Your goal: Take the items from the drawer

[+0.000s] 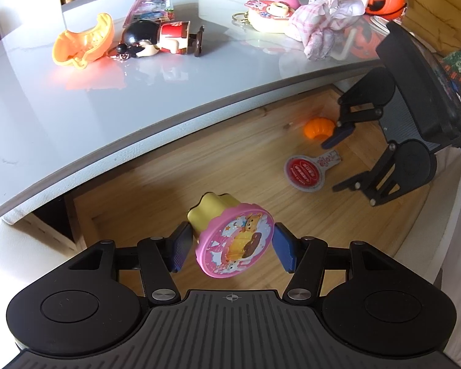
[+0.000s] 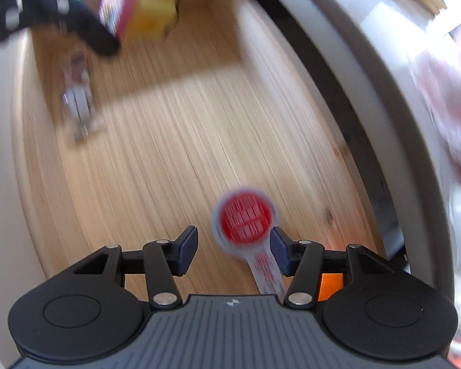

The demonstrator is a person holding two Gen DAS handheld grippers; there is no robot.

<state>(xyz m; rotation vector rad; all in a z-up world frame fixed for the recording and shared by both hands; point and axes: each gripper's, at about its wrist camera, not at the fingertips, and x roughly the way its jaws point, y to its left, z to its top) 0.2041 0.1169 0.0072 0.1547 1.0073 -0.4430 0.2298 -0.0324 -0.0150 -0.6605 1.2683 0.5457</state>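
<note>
Two grippers were at work over the open wooden drawer [image 1: 175, 169]. The left gripper [image 1: 229, 244] sat clenched on a pink-lidded toy cup [image 1: 235, 240], pads on opposite edges of the round pink lid, yellow body pointing away toward the counter [image 1: 92, 92]. The cup hung above the drawer floor, near its left end, not touching the wood.

Judged by look: hard plastic, light, stiff, prob. hollow. The lid rim is smooth and rounded, so it could pivot or slip betw. flat pads; the fluted yellow body looked like a surer place to hold. Not fragile.

The right gripper [image 2: 233, 249] was released, fingers spread wide, hovering low over the red round tag [image 2: 246, 218] lying flat on the drawer floor w/ its white handle strip running back under the gripper. That tag looked thin, flat, card or plastic, v. light; hard to pinch off wood from above. Best bet prob. edge-on at the strip or the disc rim. Right wrist view was motion-blurred, so contact couldn't be told.

An orange shell-shaped toy [image 1: 318, 127] lay at the drawer's far right, just beside the right gripper's far finger. In the left wrist view the right gripper was tilted down into the drawer from the right side.
</note>
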